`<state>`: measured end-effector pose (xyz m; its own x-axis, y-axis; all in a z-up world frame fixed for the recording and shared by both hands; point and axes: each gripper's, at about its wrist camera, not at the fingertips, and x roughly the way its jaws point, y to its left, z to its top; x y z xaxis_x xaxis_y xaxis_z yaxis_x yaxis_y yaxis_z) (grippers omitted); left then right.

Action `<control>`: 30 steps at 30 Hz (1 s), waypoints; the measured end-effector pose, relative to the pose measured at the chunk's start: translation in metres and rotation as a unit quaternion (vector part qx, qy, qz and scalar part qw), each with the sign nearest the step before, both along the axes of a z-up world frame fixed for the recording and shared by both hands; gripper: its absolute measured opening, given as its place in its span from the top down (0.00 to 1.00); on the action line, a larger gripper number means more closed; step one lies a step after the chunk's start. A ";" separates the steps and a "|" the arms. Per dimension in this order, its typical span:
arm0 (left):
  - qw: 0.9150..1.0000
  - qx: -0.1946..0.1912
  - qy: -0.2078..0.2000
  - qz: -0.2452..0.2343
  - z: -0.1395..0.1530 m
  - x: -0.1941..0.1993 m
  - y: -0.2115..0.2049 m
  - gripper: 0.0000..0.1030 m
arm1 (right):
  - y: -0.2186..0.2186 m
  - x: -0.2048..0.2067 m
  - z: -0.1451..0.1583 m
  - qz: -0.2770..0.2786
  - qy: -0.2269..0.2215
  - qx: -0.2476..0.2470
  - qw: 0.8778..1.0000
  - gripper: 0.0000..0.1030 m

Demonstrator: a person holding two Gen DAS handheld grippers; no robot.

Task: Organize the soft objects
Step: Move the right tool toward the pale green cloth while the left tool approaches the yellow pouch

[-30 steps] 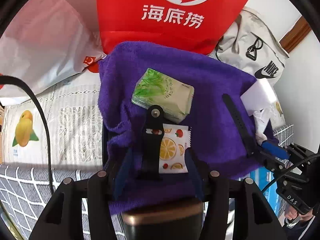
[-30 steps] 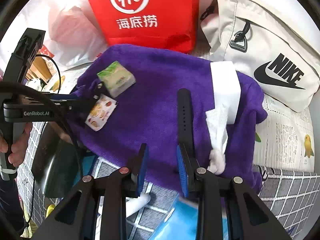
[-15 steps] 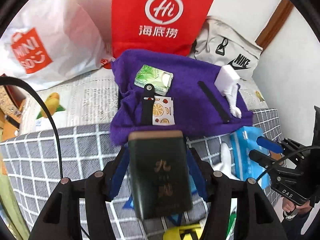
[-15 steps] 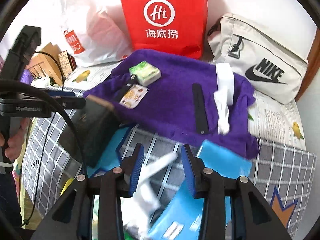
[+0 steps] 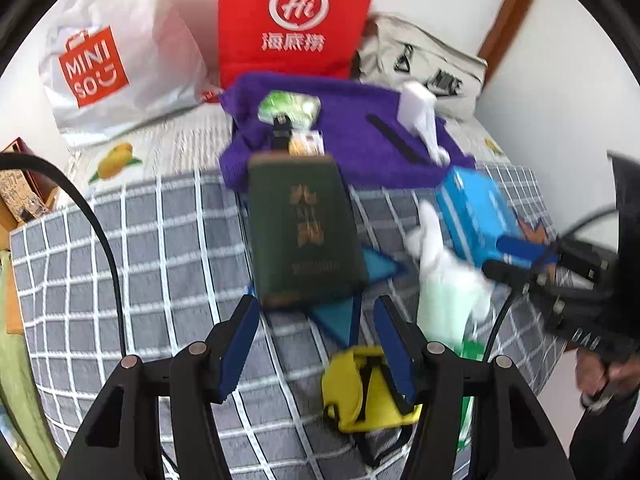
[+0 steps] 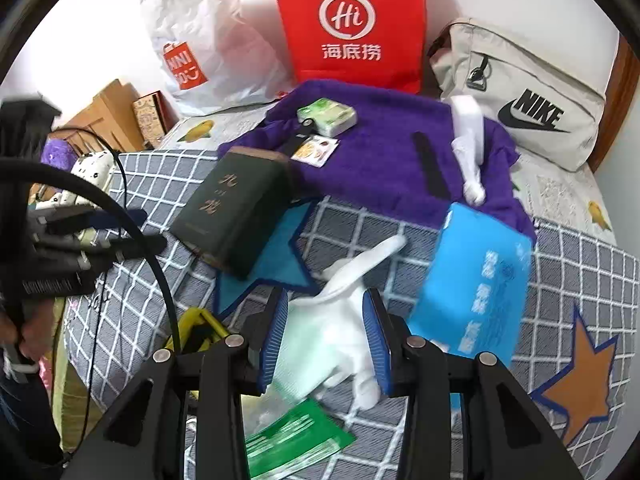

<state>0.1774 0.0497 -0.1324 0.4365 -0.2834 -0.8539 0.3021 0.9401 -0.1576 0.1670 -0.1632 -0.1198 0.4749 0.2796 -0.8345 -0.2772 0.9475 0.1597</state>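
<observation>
Left gripper (image 5: pixel 316 344) stands spread and empty above the grey checked bedcover (image 5: pixel 160 240); the dark green rectangular box (image 5: pixel 304 228) lies at its twelve o'clock, long axis toward the purple terry towel (image 5: pixel 360 152), likely parked clear of the soft goods. Right gripper (image 6: pixel 326 336), whose jaws have just been opening, is spread around the crumpled white tissue (image 6: pixel 336 320) without visibly pinching it. The tissue's tail points to one o'clock, toward the blue tissue pack (image 6: pixel 476 280) at two o'clock.
</observation>
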 end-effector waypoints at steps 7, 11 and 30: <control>0.999 -0.014 0.018 -0.031 -0.040 -0.034 -0.005 0.44 | -0.003 -0.020 -0.001 -0.019 -0.005 0.002 1.000 0.62; 0.998 0.015 0.008 -0.052 -0.057 -0.046 -0.018 0.44 | -0.008 -0.032 -0.005 -0.033 -0.002 0.008 0.999 0.62; 0.999 -0.006 -0.019 -0.045 -0.067 -0.056 -0.011 0.70 | -0.017 -0.060 -0.018 -0.046 -0.001 -0.003 0.999 0.62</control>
<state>0.1214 0.0385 -0.1995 0.4402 -0.3334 -0.8337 0.3907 0.9071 -0.1565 0.1069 -0.1806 -0.1376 0.4993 0.2297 -0.8354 -0.1897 0.9698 0.1533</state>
